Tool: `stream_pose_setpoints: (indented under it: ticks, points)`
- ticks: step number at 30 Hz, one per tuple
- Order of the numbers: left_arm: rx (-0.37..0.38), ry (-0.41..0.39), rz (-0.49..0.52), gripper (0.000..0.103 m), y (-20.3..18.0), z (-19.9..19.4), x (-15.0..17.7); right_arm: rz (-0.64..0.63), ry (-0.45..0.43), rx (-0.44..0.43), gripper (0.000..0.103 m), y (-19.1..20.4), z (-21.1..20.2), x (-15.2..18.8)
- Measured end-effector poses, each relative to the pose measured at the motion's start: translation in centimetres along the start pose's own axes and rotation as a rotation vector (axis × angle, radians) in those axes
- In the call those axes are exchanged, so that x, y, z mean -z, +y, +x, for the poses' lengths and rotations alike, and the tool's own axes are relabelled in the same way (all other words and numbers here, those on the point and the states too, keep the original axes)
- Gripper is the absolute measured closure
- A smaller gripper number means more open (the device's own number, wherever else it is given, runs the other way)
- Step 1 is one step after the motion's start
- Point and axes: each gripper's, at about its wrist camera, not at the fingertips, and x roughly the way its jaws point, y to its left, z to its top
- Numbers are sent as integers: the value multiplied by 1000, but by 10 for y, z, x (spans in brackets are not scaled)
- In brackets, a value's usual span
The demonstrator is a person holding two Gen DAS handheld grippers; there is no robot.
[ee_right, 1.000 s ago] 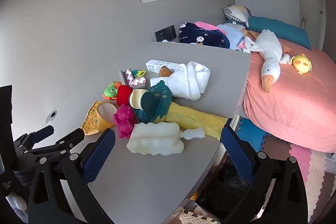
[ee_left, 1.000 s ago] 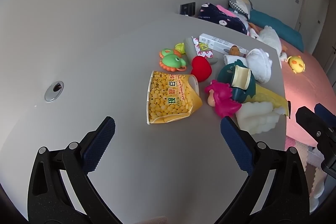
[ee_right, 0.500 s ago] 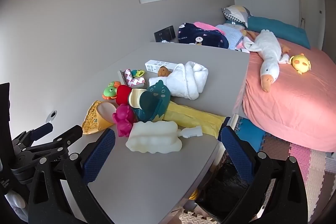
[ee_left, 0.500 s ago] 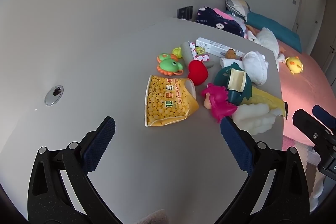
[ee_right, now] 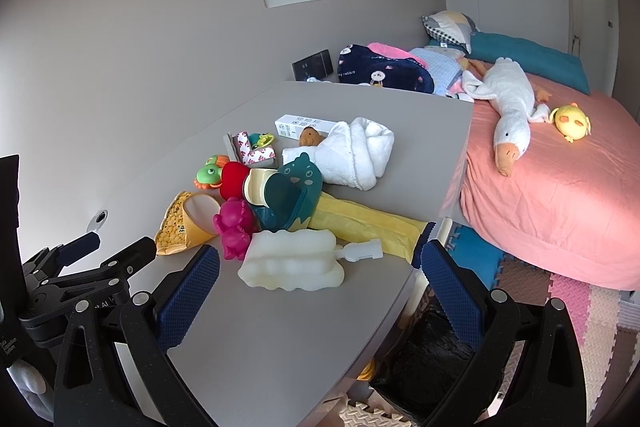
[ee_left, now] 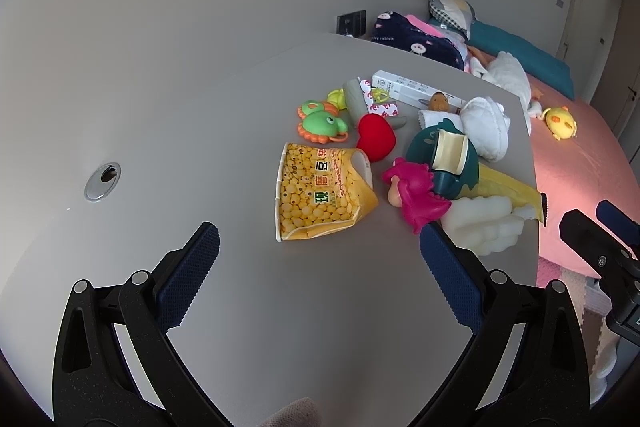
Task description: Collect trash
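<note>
A crushed yellow snack carton (ee_left: 320, 197) lies on the grey table (ee_left: 200, 131), just ahead of my open, empty left gripper (ee_left: 320, 279); it also shows in the right wrist view (ee_right: 180, 223). Next to it are a long yellow wrapper (ee_right: 368, 223), a white box (ee_right: 304, 125), red-and-white sticker strips (ee_right: 254, 155) and a white foam brush (ee_right: 292, 263). My right gripper (ee_right: 320, 283) is open and empty, over the table's near corner, just before the foam brush. A black bin bag (ee_right: 420, 363) sits under the table edge.
Toys lie among the trash: green frog rattle (ee_left: 320, 123), red heart (ee_left: 376, 139), pink dinosaur (ee_left: 416, 195), teal dinosaur cup (ee_right: 288, 191), white towel (ee_right: 356, 151). A pink bed (ee_right: 560, 179) with a plush goose stands to the right. A cable hole (ee_left: 102, 181) is at the left.
The left gripper has drawn back and turned slightly, so the pile sits a bit further away. The right gripper has drifted slightly right. Both stay open.
</note>
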Motion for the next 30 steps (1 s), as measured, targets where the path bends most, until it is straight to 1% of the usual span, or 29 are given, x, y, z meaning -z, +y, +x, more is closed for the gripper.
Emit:
stream_pose_setpoints:
  ticks: [8,14,22,30]
  points:
    - [11,-12,16,6,-3,-3,0,0,0,2,3,1,0,0]
    - [34,0,-3,6,0,-2,-1,1,1,1,3,0,-1,0]
    - [23,-4,3,6,0,-2,-1,1,4,1,3,0,0,1]
    - [22,9,10,6,-1,0,0,1,3,3,3,-1,0,1]
